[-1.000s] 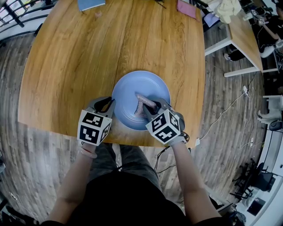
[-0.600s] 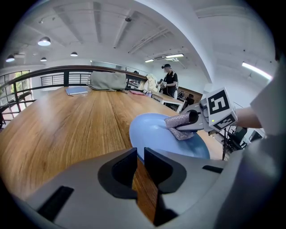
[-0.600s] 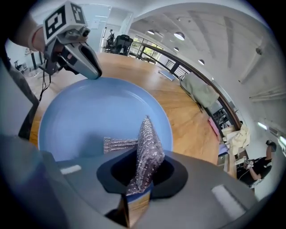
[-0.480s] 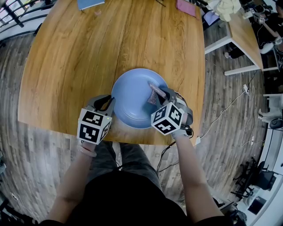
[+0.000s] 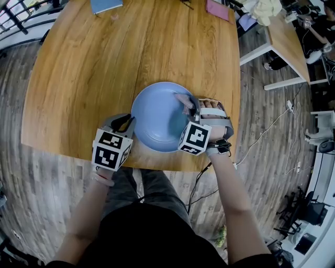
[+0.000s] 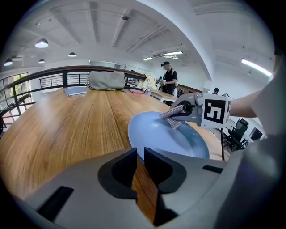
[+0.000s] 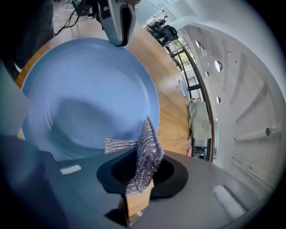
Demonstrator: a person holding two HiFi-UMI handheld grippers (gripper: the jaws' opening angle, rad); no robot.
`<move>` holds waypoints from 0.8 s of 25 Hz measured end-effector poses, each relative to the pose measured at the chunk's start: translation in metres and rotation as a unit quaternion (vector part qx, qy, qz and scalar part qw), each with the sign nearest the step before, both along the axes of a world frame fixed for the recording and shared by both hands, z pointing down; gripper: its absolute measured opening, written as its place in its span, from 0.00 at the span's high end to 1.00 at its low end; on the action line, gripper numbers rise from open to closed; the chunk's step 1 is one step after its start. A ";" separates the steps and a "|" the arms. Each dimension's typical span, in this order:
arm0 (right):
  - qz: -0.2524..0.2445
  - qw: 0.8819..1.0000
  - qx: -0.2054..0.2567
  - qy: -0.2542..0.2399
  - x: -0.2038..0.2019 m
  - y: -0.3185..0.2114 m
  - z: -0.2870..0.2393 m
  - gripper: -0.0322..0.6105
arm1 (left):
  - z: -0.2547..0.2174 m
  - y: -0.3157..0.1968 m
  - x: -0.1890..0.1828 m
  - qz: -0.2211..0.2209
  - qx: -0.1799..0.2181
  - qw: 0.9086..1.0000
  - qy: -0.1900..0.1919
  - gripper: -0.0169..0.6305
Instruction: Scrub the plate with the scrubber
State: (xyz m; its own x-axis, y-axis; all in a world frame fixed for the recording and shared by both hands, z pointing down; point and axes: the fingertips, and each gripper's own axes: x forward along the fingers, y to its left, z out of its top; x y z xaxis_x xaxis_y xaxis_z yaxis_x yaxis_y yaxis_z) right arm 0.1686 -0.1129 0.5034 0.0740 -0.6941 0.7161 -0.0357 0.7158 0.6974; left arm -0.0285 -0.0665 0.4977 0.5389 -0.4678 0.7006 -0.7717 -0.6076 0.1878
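Right gripper [image 7: 140,172] first: its two jaws are clamped tight on one silvery mesh scrubber [image 7: 147,152]. The cloth stands up out of the grip, with a flap folding off to the left. That scrubber sits on the right-hand side of the plate [image 5: 157,118], up by the far right rim. From the left gripper view it looks to be touching the blue surface there.

Over to the left gripper [image 6: 139,156]: its jaws stand a narrow slit apart. Nothing is between them, only table wood showing through the gap. The tips are down at the plate's near-left rim, right beside it. Whether they actually press on it, I can't tell.

So that's two grippers, each carrying one marker cube. The left cube [image 5: 111,150] is at the table's near edge, the right cube [image 5: 194,138] at the plate's near-right rim. There is one plate, round and pale blue, lying flat near the near edge of the wooden table [image 5: 94,68], between the two grippers.

Further out, at the table's far edge, lie two flat items: one blue [image 5: 107,5] to the left, one pink [image 5: 218,9] to the right. A second table [image 5: 288,39] stands off to the far right with a pale cloth [image 5: 266,10] heaped on it. One person [image 6: 169,78] stands well back in the room.
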 end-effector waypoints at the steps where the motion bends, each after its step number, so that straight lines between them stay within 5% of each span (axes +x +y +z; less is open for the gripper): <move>1: -0.002 1.000 0.007 0.003 0.001 -0.001 -0.003 0.85 | 0.000 0.001 0.000 0.001 0.000 1.000 0.000 0.90; 6: 0.014 0.999 0.044 -0.028 0.006 -0.007 -0.020 0.84 | 0.002 0.004 0.003 0.021 0.007 1.000 -0.004 0.90; 10: 0.077 0.986 0.056 -0.139 0.008 -0.008 -0.039 0.84 | -0.001 0.001 0.000 0.028 0.015 0.999 -0.012 0.90; 20: 0.216 0.887 0.083 -0.399 0.026 0.013 -0.086 0.84 | -0.017 -0.024 -0.035 -0.012 0.037 0.999 -0.024 0.90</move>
